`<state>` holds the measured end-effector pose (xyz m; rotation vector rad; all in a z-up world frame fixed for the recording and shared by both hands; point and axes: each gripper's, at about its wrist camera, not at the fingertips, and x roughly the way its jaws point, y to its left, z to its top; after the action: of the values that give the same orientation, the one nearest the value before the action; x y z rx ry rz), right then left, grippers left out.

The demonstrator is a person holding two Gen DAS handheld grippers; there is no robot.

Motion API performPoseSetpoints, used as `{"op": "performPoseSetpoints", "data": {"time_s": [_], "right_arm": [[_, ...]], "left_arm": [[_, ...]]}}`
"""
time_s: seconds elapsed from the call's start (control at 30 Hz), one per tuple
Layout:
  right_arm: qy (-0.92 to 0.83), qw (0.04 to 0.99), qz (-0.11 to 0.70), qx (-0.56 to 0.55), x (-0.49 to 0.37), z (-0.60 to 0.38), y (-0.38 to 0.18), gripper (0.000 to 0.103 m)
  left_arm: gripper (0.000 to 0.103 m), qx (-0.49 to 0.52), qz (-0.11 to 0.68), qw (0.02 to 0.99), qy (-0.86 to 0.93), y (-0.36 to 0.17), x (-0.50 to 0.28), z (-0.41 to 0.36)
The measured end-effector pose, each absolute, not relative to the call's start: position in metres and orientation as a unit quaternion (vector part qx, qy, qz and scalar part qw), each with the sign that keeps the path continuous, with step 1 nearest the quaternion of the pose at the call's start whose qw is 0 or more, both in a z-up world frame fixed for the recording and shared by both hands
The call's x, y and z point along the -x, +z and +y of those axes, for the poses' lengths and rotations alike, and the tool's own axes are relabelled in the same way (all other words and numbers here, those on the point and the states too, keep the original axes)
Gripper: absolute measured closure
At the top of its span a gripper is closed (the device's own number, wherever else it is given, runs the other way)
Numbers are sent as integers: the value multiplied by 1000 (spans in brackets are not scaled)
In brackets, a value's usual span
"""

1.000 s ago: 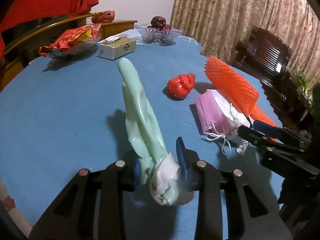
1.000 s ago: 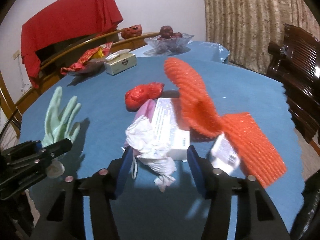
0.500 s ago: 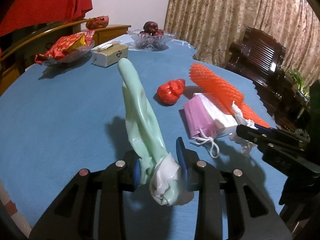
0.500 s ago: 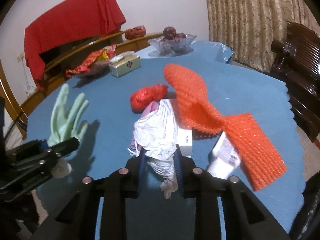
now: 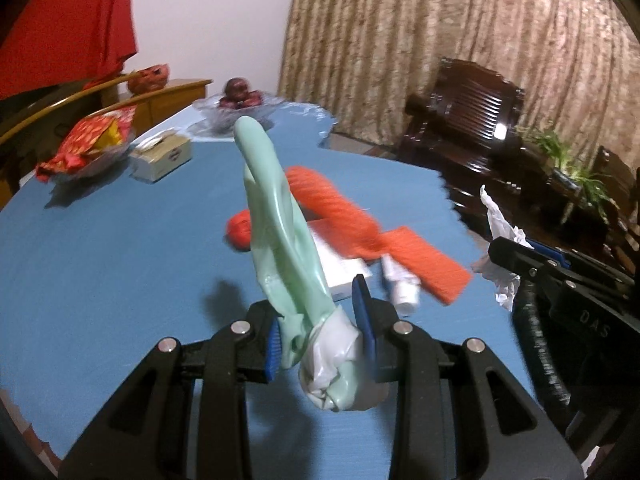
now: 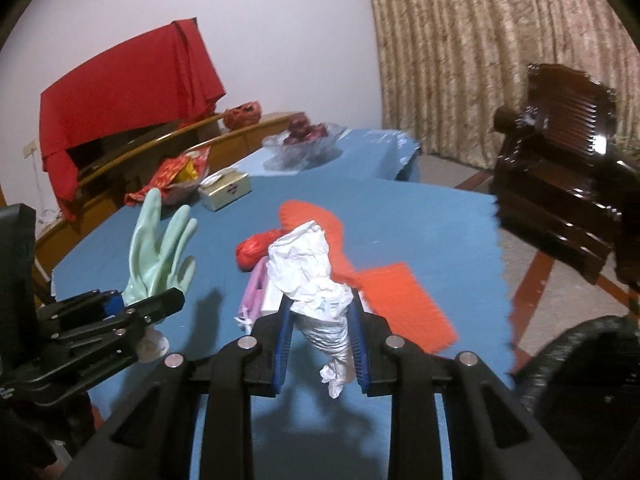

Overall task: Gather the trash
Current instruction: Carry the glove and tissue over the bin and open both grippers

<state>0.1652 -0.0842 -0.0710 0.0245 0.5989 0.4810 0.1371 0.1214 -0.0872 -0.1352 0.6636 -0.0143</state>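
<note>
**Two pieces in hand, the rest left on the table**

Two items picked up so far. Left gripper (image 5: 320,340) clenched on the cuff of a green glove (image 5: 276,224), fingers of the glove pointing up and away, clear of the blue table (image 5: 100,248). Right gripper (image 6: 320,344) clamped on a crumpled white tissue (image 6: 308,268), held off the cloth with a tail dangling below the pads.

Left to gather, judging by the pile mid-table: orange net (image 6: 396,300), red wad (image 6: 254,250), pink mask (image 6: 254,294), white box (image 5: 340,272), small tube (image 5: 402,286). No bin in either view, so neither held piece counts as disposed of yet.

Against a second ago: right gripper then open around the tissue on the pile, closed on it half a second later, now raised with it. Glove unchanged in the left grip throughout. Both cameras pulled up and swung right, with more curtain and dark chair (image 5: 472,120) showing.
</note>
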Motion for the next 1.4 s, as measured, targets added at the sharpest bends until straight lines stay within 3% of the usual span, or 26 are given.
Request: {"op": "performPoseSetpoints", "data": {"time_s": [0.53,1.17,1.3,1.33,1.37,1.4], "right_arm": [[102,956,273,-34,-122,-214,-43,77],[-53,945,317,-57,-85,-345,-89,76],[-71,939,331,-57,-82,-354,-103,70],[-72,938,336,-57,-82,-355,-106,64],[-75,937,337,-57,-81,-356,-108,59],[-80,937,337,-57,-80,-357,-109,46]], "left_arm": [[73,37,304,938,-160,-64,-137,-15],[73,-11,328,894,-305,-97,-154,-167],[60,-10,348,879,-327,-108,-160,-178],[57,-8,348,878,-328,-109,-161,-179],[47,-7,345,879,-328,-109,-162,-178],[39,-6,342,881,-327,-109,-162,-178]]}}
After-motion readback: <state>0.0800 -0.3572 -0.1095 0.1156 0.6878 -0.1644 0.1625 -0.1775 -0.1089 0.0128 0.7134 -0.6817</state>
